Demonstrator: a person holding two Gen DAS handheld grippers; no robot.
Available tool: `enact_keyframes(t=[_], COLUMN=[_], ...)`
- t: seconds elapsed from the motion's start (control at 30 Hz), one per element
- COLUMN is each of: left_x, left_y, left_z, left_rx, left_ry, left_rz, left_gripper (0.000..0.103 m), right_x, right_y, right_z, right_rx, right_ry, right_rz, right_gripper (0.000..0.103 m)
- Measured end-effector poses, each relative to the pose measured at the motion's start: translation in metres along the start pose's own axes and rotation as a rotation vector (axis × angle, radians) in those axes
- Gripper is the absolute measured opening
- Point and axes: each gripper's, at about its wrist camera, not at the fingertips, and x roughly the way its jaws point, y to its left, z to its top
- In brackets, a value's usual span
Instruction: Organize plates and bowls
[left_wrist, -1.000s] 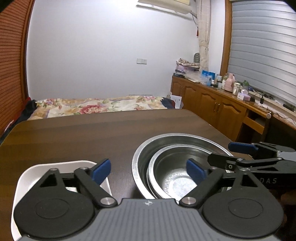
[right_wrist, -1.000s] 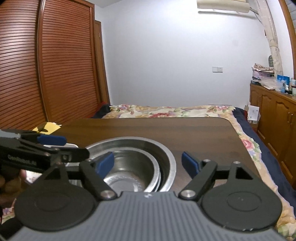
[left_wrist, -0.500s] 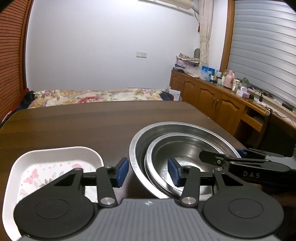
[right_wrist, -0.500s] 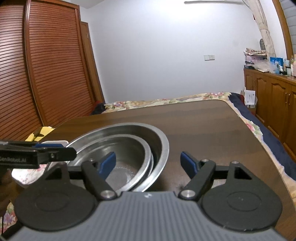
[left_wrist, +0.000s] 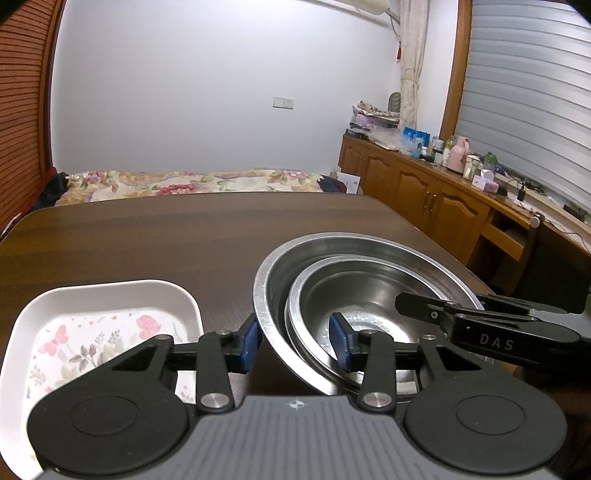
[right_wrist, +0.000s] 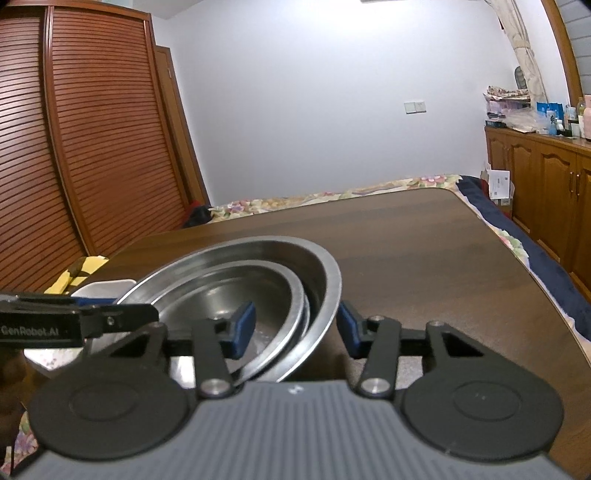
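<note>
the big bowl (left_wrist: 369, 254) is shiny metal, smooth like a mirror. the smaller bowl (left_wrist: 369, 295) sitting inside it is shiny metal too, with a duller, scuffed bottom. the white tray (left_wrist: 110, 295) looks like smooth plastic with flowers and butterflies printed on it. the table (left_wrist: 147, 240) is dark wood with a soft shine. the left gripper (left_wrist: 295, 341) is matt black plastic with blue pads (left_wrist: 249, 341), silver metal screws and a grey ribbed body. the cupboard doors (right_wrist: 74, 147) are ridged brown wood.
</note>
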Motion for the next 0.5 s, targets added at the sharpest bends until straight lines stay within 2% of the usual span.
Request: enact_keyframes(t=[0.13,0.3,0.5], left_x=[0.0012,-0.0016,-0.0028], left_y=[0.0001,-0.0009,-0.0027], left_z=[-0.0015,-0.0009,-0.0005], left_rx=[-0.002,-0.014,-0.006], left_ry=[0.004,-0.015,-0.012], left_rz=[0.002,0.021,0.028], left_gripper=[0.038,0.037,0.036], right_x=[0.0005,0.0001,-0.0030], right_y=[0.0004,0.0023,0.0013], right_z=[-0.0008,-0.0013,0.0011], right_rx=[-0.001,-0.002,0.017], right_ry=[0.001,-0.009,-0.015], right_rz=[-0.001,0.011,0.004], right_gripper=[0.045,0.032,0.029])
